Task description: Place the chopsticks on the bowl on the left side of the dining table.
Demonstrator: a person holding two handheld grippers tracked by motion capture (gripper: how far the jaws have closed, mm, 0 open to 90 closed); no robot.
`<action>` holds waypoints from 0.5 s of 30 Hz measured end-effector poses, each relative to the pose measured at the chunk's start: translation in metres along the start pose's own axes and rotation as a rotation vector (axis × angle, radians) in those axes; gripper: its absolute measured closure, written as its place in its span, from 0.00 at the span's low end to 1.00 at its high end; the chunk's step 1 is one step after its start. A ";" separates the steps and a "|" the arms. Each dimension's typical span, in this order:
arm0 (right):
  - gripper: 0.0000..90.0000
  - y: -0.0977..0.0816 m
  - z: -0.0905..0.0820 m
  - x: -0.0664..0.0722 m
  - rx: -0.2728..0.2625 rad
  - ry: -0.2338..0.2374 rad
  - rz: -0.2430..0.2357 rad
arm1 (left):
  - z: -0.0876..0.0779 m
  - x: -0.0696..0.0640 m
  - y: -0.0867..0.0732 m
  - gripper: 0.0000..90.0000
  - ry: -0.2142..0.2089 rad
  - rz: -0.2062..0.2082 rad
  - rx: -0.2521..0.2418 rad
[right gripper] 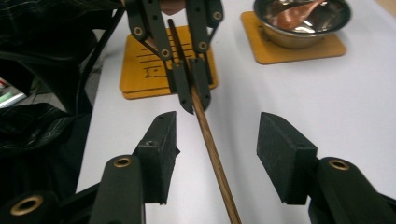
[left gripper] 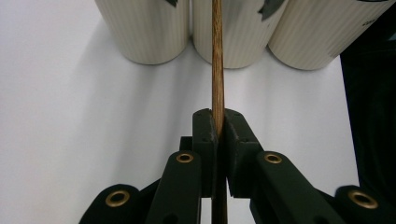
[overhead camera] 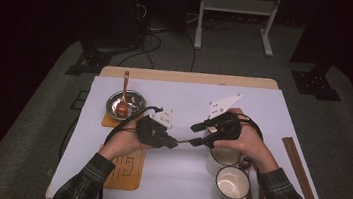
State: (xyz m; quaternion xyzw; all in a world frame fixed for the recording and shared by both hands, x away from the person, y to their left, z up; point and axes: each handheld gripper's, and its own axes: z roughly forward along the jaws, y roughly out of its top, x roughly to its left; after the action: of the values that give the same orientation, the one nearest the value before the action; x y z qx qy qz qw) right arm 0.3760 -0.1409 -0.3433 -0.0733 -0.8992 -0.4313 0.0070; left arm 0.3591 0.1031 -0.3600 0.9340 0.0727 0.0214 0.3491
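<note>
Table: I see a pale lavender-white sheet (overhead camera: 264,109) over a wooden top, whose bare edge shows along the far side.
Room: dark around my working area, with grey carpet, a white metal frame (overhead camera: 237,8) beyond the table and cables on the floor at the far left.
Left gripper (overhead camera: 175,142): my left-hand tongs are clamped tight on a wooden chopstick (right gripper: 210,144), which runs straight between the pads in the left gripper view.
Right gripper (right gripper: 217,151): my right-hand tongs stand well apart; the chopstick passes between the pads without touching either, as far as the right gripper view shows.
Chopstick position: held above the sheet between my two hands, near the table's middle, pointing toward the mugs.
Mugs: two cream mugs (overhead camera: 230,186) stand at the near right in the high view; the left gripper view shows three ribbed cream cylinders (left gripper: 147,30) side by side ahead of the stick.
Bowl: a steel bowl (overhead camera: 124,104) holding a reddish spoon (overhead camera: 124,96) sits on a wooden coaster at the far left.
Second coaster (overhead camera: 126,169): wooden, at the near left, partly under my left sleeve.
Writing: dark marks are printed on that coaster, but I cannot read them.
Mug markings: dark patches sit near the tops of the cylinders, too cropped to read.
Other sticks: long brown ones (overhead camera: 302,174) lie along the right edge.
</note>
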 end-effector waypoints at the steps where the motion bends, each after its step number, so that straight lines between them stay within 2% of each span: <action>1: 0.51 -0.001 -0.001 0.000 0.001 -0.009 0.007 | 0.000 0.000 0.000 0.93 0.000 -0.004 -0.001; 15: 0.46 -0.008 -0.020 -0.007 -0.033 -0.093 0.041 | -0.011 0.008 -0.010 0.93 0.039 -0.057 0.025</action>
State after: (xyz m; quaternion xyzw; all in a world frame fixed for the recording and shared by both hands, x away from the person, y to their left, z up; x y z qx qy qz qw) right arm 0.3804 -0.1625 -0.3373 -0.1116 -0.8896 -0.4421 -0.0273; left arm 0.3651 0.1190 -0.3587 0.9352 0.1063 0.0290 0.3366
